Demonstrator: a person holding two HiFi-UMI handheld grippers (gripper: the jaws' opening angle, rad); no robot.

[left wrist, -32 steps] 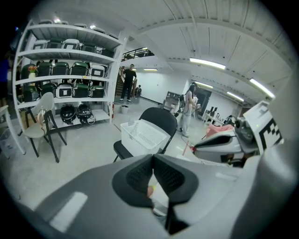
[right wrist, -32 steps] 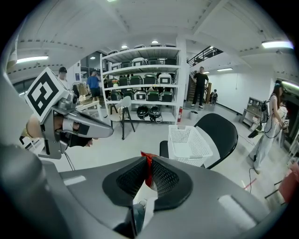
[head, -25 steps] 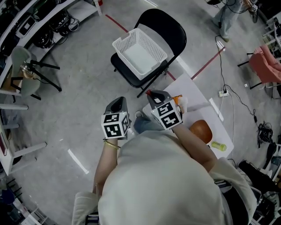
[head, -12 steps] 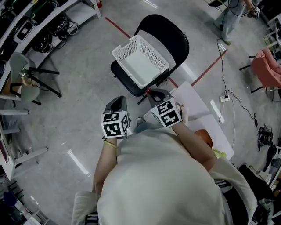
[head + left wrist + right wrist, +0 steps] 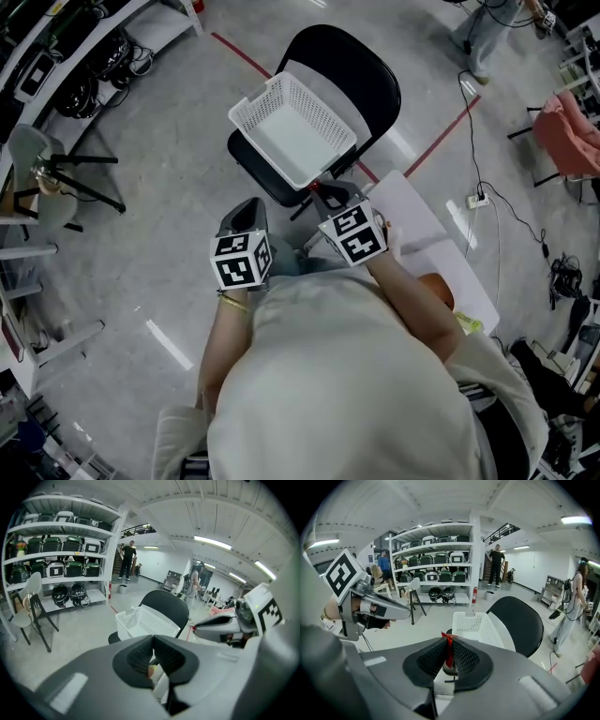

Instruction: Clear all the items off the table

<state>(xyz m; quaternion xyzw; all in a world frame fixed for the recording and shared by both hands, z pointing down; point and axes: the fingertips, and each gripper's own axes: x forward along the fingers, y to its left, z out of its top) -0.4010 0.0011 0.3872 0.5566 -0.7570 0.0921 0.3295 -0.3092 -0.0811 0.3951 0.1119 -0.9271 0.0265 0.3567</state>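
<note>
red item [image 5: 448, 645] is clenched in the right gripper [image 5: 324, 195] fingers, just below the white basket [image 5: 298, 131] on the chair [image 5: 370, 70] at upper centre, probably its destination. left gripper [image 5: 246, 210] fingers are clenched, empty. desk [image 5: 417, 225] lies right.

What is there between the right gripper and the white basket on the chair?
Only a strip of the black chair seat separates the right gripper from the white basket; nothing else lies there, as the head view shows.

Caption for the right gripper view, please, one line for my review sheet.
Right gripper pinching a thin red item, pointed at a white basket on a black chair, left gripper alongside.
</note>
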